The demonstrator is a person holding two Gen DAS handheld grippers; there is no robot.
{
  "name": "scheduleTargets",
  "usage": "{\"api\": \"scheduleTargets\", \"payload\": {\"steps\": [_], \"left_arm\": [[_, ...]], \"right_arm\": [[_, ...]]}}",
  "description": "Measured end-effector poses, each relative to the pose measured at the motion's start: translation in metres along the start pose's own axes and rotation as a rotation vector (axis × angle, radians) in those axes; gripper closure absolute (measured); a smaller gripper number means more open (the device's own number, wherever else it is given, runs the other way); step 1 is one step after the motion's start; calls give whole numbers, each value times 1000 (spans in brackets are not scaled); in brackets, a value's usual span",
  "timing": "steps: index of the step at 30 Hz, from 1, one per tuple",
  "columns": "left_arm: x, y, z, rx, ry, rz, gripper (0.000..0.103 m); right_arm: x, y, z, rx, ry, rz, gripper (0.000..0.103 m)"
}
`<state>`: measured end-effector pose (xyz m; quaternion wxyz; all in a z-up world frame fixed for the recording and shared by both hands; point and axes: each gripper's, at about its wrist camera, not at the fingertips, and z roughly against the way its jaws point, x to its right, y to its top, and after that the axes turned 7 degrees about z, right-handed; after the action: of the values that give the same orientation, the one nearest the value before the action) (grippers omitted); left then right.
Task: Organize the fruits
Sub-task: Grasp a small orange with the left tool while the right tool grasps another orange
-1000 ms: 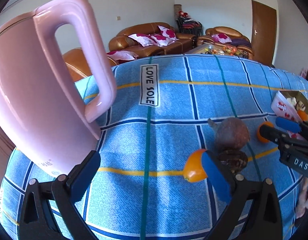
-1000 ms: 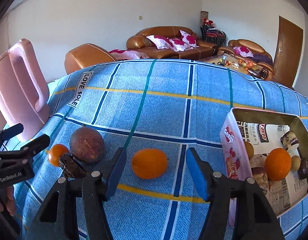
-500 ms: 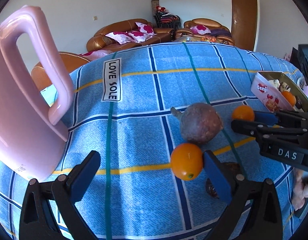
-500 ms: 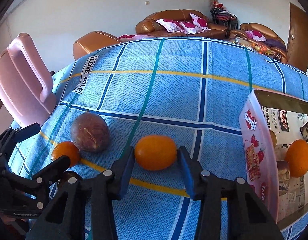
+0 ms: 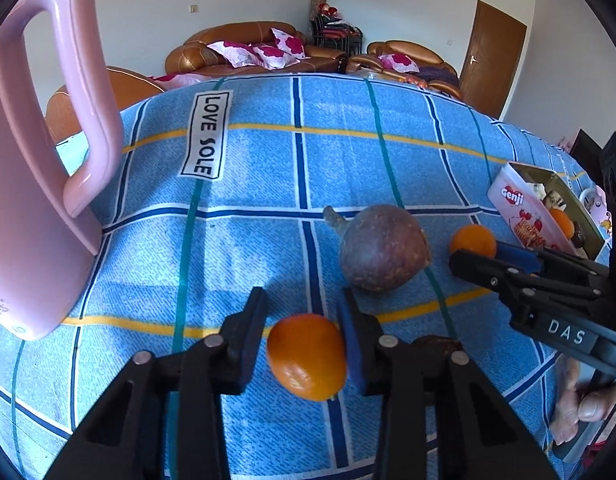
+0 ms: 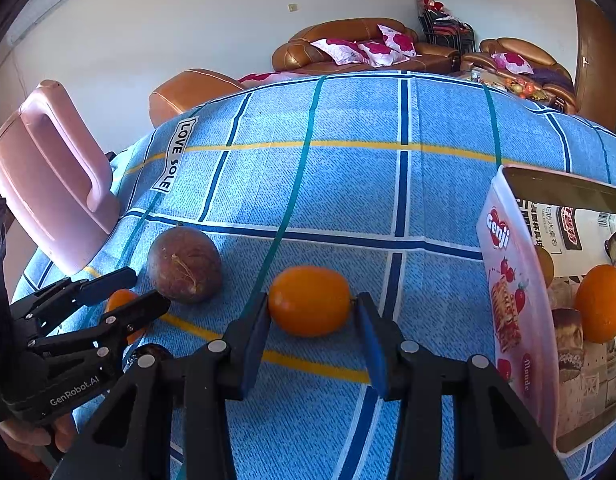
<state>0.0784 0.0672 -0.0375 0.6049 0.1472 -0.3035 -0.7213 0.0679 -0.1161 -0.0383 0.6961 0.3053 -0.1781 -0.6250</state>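
My left gripper is shut on a small orange on the blue checked cloth; it also shows in the right wrist view. My right gripper is shut on an oval orange, seen too in the left wrist view. A brown-purple passion fruit lies between the two oranges, also in the right wrist view. A dark wrinkled fruit lies just right of my left fingers. The open tin box at right holds an orange and other fruits.
A tall pink jug with a large handle stands at the left of the table, also in the right wrist view. The blue checked tablecloth covers the table. Brown sofas stand behind.
Both grippers have closed: the left one moved onto the small orange and shut on it, the right one shut on the oval orange.
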Motion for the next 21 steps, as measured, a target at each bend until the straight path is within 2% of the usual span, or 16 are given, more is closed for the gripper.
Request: {"api": "scheduleTargets", "payload": {"steps": [3, 5, 8, 11, 14, 16, 21], "left_arm": [[-7, 1, 2, 2, 0, 31, 70], [-12, 2, 6, 33, 23, 48, 70], [-18, 6, 22, 131, 38, 99, 70], [-23, 8, 39, 248, 62, 140, 70], [-20, 7, 49, 332, 89, 148, 70], [-15, 5, 52, 372, 123, 144, 70], [4, 2, 54, 428, 204, 100, 70]], "right_arm": [[1, -1, 1, 4, 8, -4, 58], [1, -1, 2, 11, 16, -7, 58], [4, -2, 10, 55, 21, -15, 58], [3, -3, 25, 144, 51, -13, 58], [-4, -3, 38, 228, 48, 17, 58], [-10, -3, 47, 282, 9, 49, 58], [-26, -8, 69, 419, -174, 145, 58]]}}
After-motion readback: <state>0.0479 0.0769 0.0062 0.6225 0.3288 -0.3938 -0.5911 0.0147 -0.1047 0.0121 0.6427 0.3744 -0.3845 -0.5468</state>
